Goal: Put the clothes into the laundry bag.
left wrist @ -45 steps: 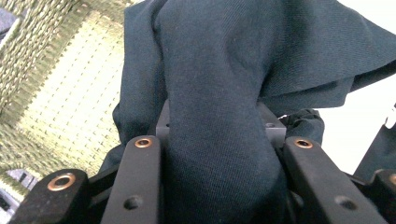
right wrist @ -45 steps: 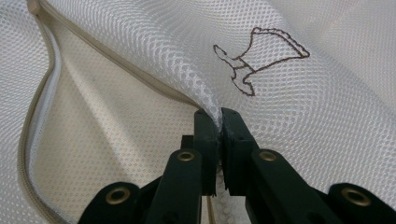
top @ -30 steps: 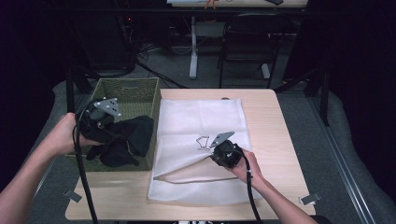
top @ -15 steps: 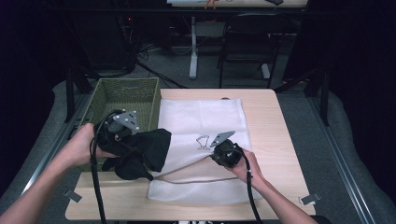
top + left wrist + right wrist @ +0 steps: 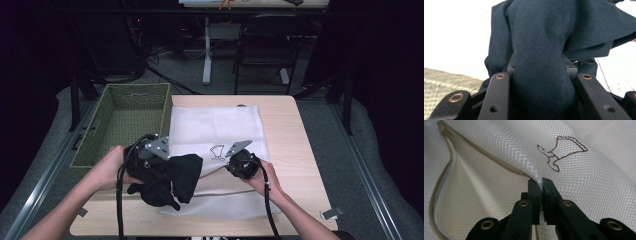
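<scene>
Over the pale wooden counter [image 5: 295, 150] your left hand-held gripper [image 5: 541, 67] pinched soft, limp dark cloth [image 5: 544, 37]; your right hand-held gripper [image 5: 541, 182] clamped the flimsy white mesh bag [image 5: 574, 185] by its opening's edge.

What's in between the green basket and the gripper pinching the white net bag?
In the high view, between the green basket and the right gripper lies the dark cloth, held by the left gripper over the white net bag.

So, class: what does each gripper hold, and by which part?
The left gripper grips a bunched fold of the dark garment; the right gripper pinches the white mesh bag by its raised opening edge.
</scene>
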A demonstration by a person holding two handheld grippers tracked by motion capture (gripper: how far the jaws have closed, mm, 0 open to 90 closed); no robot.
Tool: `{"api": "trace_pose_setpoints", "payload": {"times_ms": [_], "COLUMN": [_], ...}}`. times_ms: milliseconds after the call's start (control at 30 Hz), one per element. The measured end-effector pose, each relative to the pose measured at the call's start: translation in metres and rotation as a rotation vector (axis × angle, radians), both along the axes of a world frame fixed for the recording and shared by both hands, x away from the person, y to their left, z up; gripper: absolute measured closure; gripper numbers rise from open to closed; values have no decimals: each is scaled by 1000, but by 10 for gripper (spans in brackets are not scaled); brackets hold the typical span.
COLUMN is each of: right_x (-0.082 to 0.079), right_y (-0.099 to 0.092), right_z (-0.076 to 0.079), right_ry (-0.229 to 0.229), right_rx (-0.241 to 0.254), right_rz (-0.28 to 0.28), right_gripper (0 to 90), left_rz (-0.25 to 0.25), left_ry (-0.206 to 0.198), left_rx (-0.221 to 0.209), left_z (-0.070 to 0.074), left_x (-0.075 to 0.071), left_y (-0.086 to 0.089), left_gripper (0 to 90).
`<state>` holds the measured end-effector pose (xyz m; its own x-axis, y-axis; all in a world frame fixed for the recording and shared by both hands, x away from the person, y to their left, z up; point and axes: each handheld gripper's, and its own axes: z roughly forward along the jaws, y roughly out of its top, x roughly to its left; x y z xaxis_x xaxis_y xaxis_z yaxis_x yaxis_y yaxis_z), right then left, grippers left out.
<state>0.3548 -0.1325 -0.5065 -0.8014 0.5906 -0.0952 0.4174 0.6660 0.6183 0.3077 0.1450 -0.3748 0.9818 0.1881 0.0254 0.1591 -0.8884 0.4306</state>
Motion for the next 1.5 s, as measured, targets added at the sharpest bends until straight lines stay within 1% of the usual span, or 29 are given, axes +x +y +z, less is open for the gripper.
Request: {"api": "trace_pose_setpoints", "payload": {"times_ms": [133,200,367,433,533,600,700,767,833,1000,1033,1133,1167,1233,1267,1367,1400,1467,1500], "right_x": [0,0,0,0,0,0,0,0,0,-1,-1,-1,-1,0,-1,-2,-3,-3,-3], "right_y": [0,0,-1,-1,-2,-2,-3,-3,-3,-3,-3,-3,-3,-3,-3,-3,-2,-2,-2], "right_z": [1,2,3,4,5,6,7,7,7,9,9,10,11,11,12,13,13,15,15], "right_ry": [-2,0,-1,3,3,3,4,1,1,-3,-1,-2,5,-7,0,-4,4,-3,-6], "right_rx": [5,11,15,23,27,32,40,41,40,46,49,51,53,53,56,60,66,71,73], "right_rz": [-5,-10,-17,-21,-24,-31,-33,-28,-28,-31,-32,-28,-37,-24,-30,-24,-36,-26,-22], "right_gripper": [863,863,863,863,863,863,863,863,863,863,863,863,863,863,863,863,863,863,863], "left_rz": [-23,-38,-62,-67,-62,-53,-33,-30,-8,23,39,63,73,90,100,133,150,166,187], "left_ry": [16,20,42,51,66,69,81,81,81,83,82,82,81,79,77,76,82,79,82], "left_rx": [-14,-10,-17,-15,-15,-7,-8,-2,-1,14,11,10,11,9,10,0,-3,1,-3], "left_z": [-10,-14,-27,-32,-42,-48,-56,-60,-64,-72,-74,-78,-79,-83,-84,-89,-90,-93,-94], "left_x": [-1,-1,-1,-1,0,0,0,1,2,6,7,8,8,9,10,12,13,15,15], "left_y": [-10,-16,-26,-30,-35,-40,-45,-48,-51,-58,-59,-62,-63,-66,-67,-71,-72,-75,-76], "left_gripper": [631,630,629,628,627,627,628,627,627,626,625,624,623,622,621,617,616,615,615]}}
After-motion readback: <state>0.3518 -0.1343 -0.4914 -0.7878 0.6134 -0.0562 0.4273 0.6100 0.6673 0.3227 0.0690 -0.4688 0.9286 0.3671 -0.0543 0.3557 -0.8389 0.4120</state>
